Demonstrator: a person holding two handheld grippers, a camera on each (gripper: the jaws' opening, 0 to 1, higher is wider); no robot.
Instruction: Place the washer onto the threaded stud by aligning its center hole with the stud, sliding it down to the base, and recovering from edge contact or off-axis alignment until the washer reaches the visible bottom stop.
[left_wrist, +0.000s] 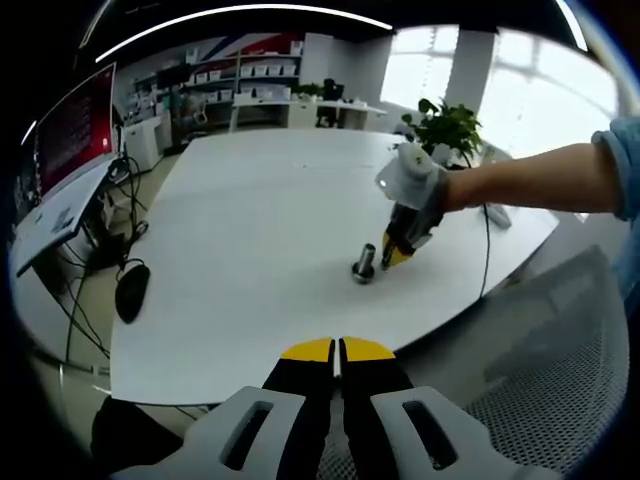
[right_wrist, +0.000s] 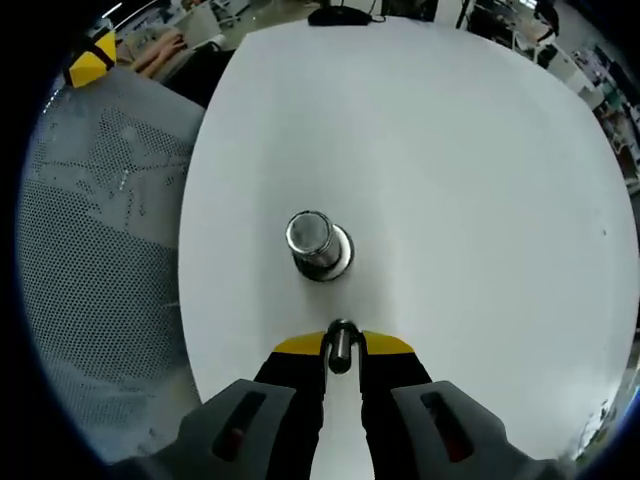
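Note:
A short metal threaded stud (left_wrist: 364, 262) stands upright on its wide base on the white table (left_wrist: 250, 220). In the right gripper view the stud (right_wrist: 317, 243) is seen from above, just beyond my jaws. My right gripper (right_wrist: 341, 350) is shut on a small metal washer (right_wrist: 341, 345), held edge-on between the yellow tips and a little short of the stud. In the left gripper view, a hand holds the right gripper (left_wrist: 392, 256) just right of the stud. My left gripper (left_wrist: 337, 350) hangs over the table's near edge, jaws together with nothing between them.
A black computer mouse (left_wrist: 131, 290) lies at the table's left edge, with monitors (left_wrist: 75, 125) on the desk beyond. A potted plant (left_wrist: 447, 125) stands at the far right. A grey mesh chair (left_wrist: 560, 350) sits beside the table, and the chair (right_wrist: 100, 250) borders it on the left.

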